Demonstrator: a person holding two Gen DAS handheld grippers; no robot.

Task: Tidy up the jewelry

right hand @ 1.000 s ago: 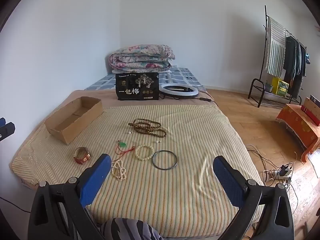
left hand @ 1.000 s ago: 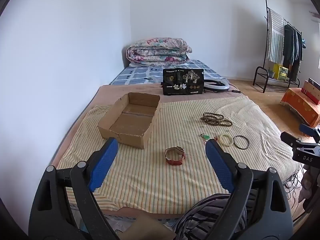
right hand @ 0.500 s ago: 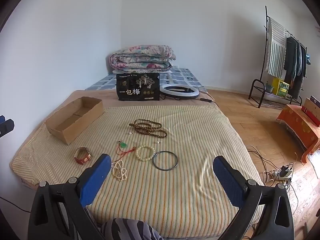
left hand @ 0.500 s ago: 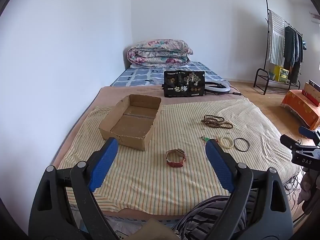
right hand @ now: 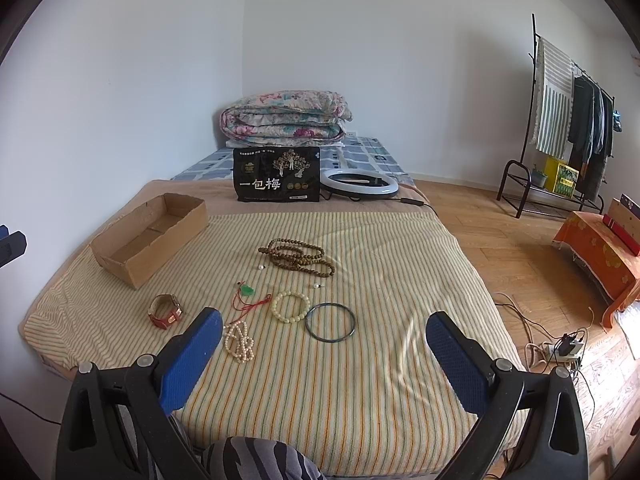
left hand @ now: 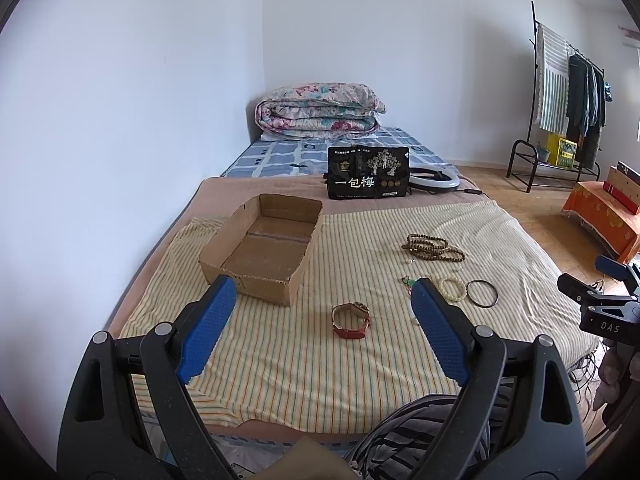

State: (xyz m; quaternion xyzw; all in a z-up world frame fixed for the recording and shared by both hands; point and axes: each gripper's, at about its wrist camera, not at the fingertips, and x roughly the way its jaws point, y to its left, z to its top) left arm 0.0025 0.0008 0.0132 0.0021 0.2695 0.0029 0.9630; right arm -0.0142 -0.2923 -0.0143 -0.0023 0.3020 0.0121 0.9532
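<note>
An empty cardboard box (left hand: pixel 260 250) (right hand: pixel 150 236) sits on the striped cloth at left. A red-strapped watch (left hand: pixel 351 320) (right hand: pixel 165 311) lies in front of it. Right of it lie a brown bead necklace (right hand: pixel 298 258) (left hand: pixel 432 247), a green pendant on red cord (right hand: pixel 248 292), a cream bead bracelet (right hand: pixel 291 306) (left hand: pixel 453 289), a dark bangle (right hand: pixel 330 323) (left hand: pixel 483 293) and a pearl strand (right hand: pixel 239 342). My left gripper (left hand: pixel 322 312) is open and empty above the bed's near edge, facing the watch. My right gripper (right hand: pixel 324 344) is open and empty, near the bangle.
A black printed bag (right hand: pixel 277 179), a ring light (right hand: pixel 360 185) and a folded quilt (right hand: pixel 284 118) are at the bed's far end. A wall runs along the left. A clothes rack (right hand: pixel 568 120), an orange-covered stand (right hand: pixel 596 256) and floor cables (right hand: pixel 560 344) are at right.
Both views have drifted slightly; the left view has pulled back and up a little from the bed. Nothing on the bed has moved. Both grippers stay open.
</note>
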